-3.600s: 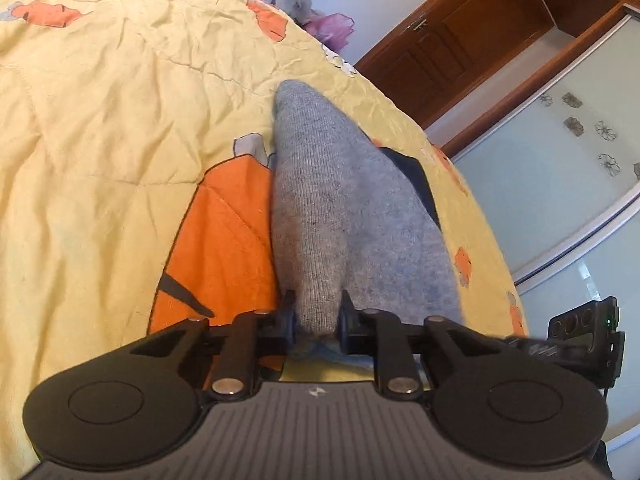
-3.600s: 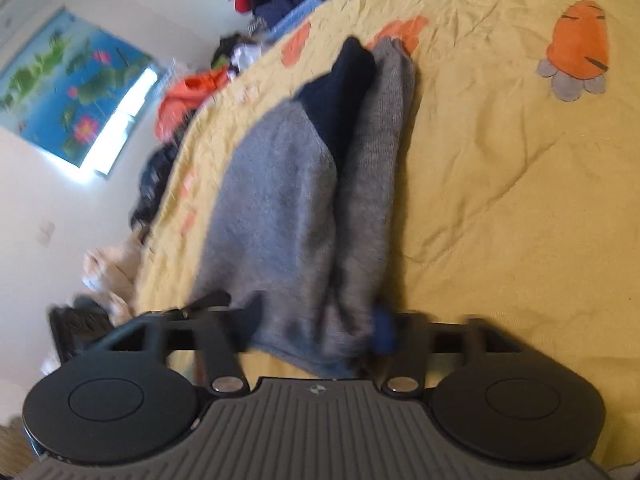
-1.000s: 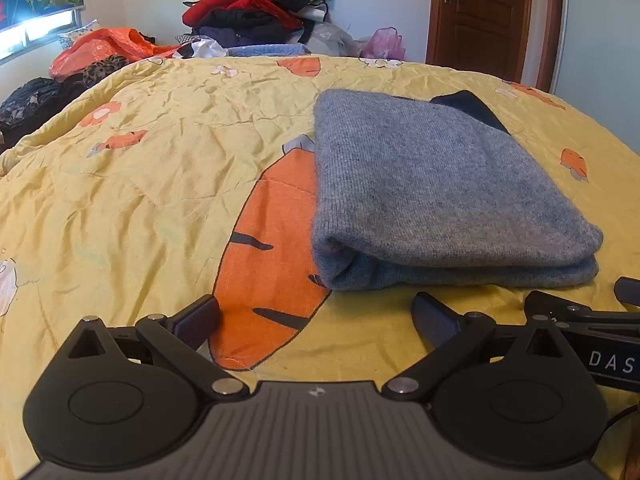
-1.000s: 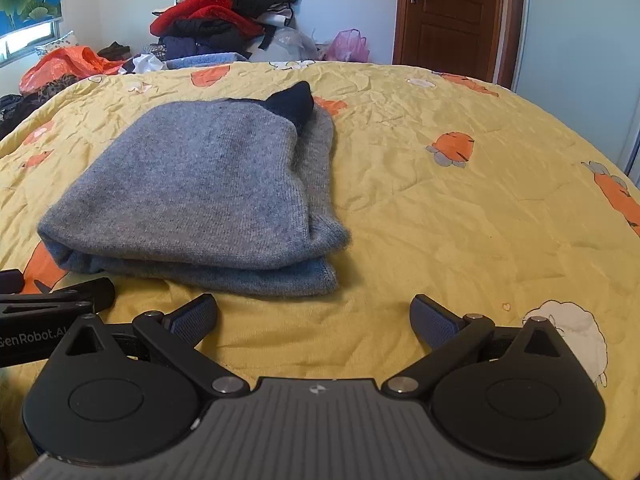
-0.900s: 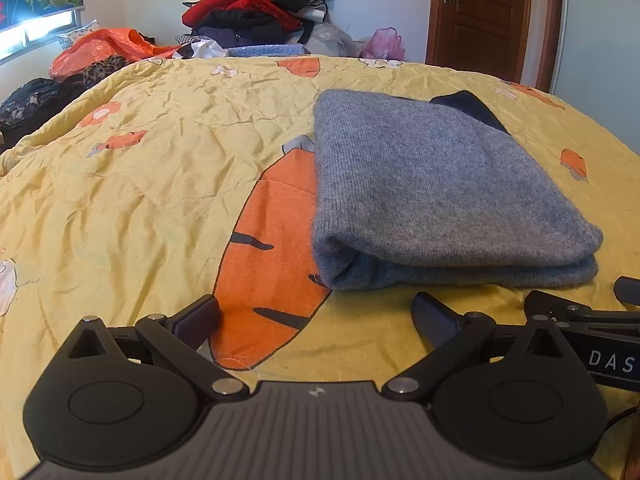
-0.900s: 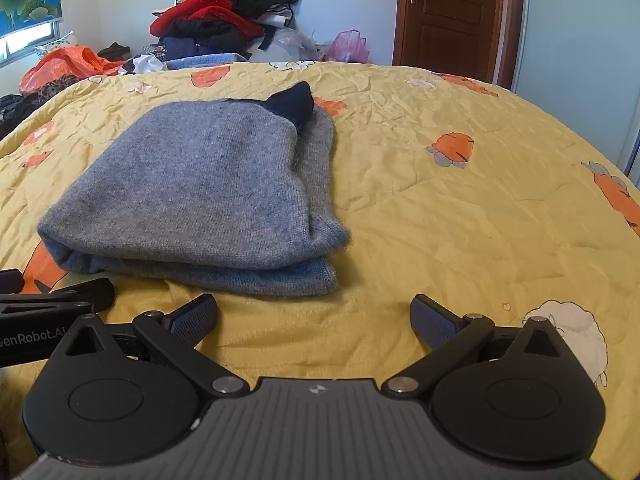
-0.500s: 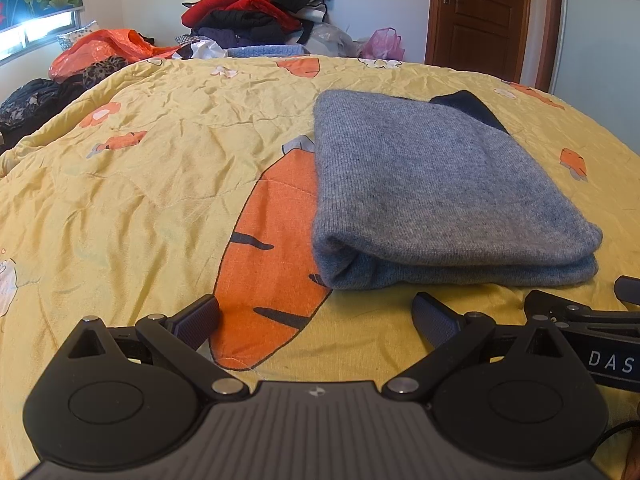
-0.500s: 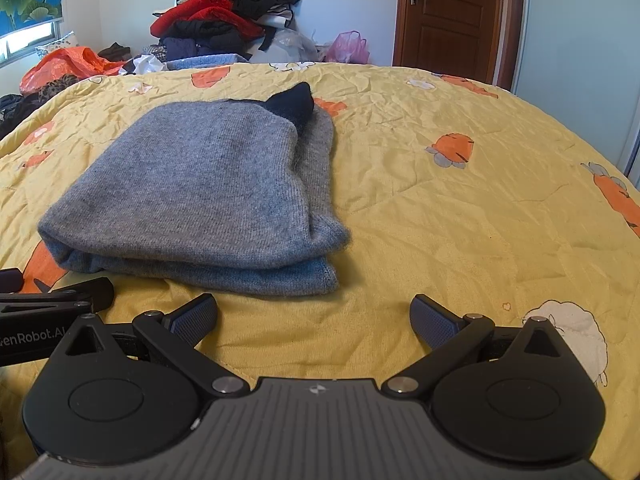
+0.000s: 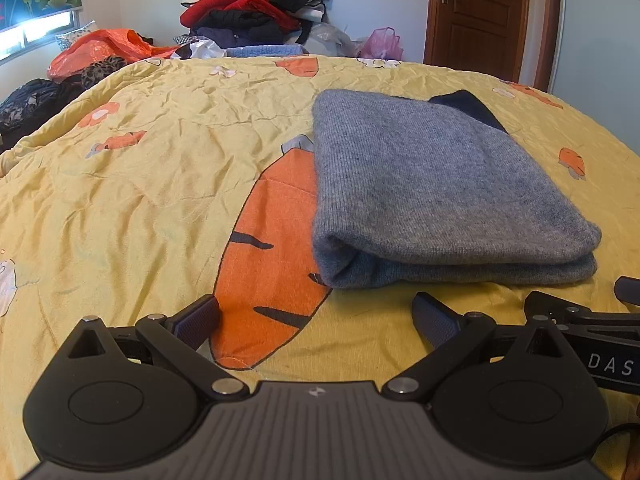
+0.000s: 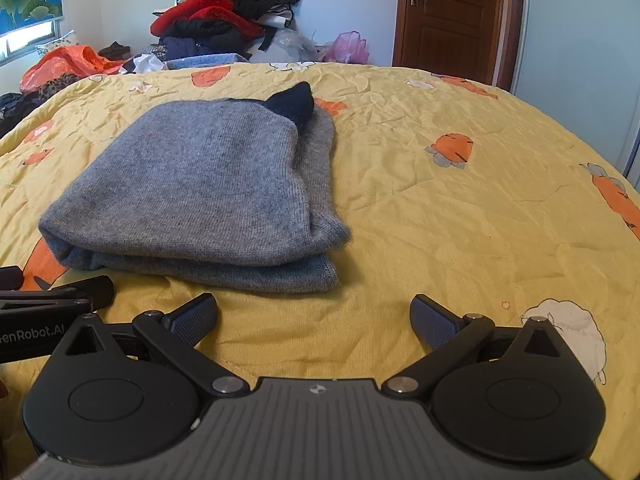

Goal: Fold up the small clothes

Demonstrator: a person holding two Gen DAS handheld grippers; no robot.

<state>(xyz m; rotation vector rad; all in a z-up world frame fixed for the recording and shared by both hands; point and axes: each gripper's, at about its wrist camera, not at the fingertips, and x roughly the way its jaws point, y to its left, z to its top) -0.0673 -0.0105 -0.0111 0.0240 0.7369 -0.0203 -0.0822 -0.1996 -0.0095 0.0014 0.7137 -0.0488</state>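
Both pairs of jaws are standing spread wide and gripping nothing: the left gripper (image 9: 316,322) is hovering low over the yellow bedspread (image 9: 132,184) with a big orange carrot print (image 9: 272,248) showing between its fingers, and the right gripper (image 10: 314,318) is sitting just beside it, over bare yellow cloth. Neither one is touching the grey sweater (image 9: 432,184), which is lying just ahead of both, a little to the right in the left view and to the left in the right view. It is resting on the bedspread as a compact, doubled-over bundle, with the rounded fold facing the grippers, two thick layers stacking at the near edge, and a dark navy piece (image 10: 294,102) poking out at the far end. Judging from that, the folding of this garment is looking finished, or very nearly so; the right-hand side edges are not lining up quite evenly, so a small tidy could be what is left. Beyond the bed, a heap of clothes (image 10: 224,20) is piling up against the far wall, which suggests more items may be waiting, though whether they belong to the task I cannot tell.
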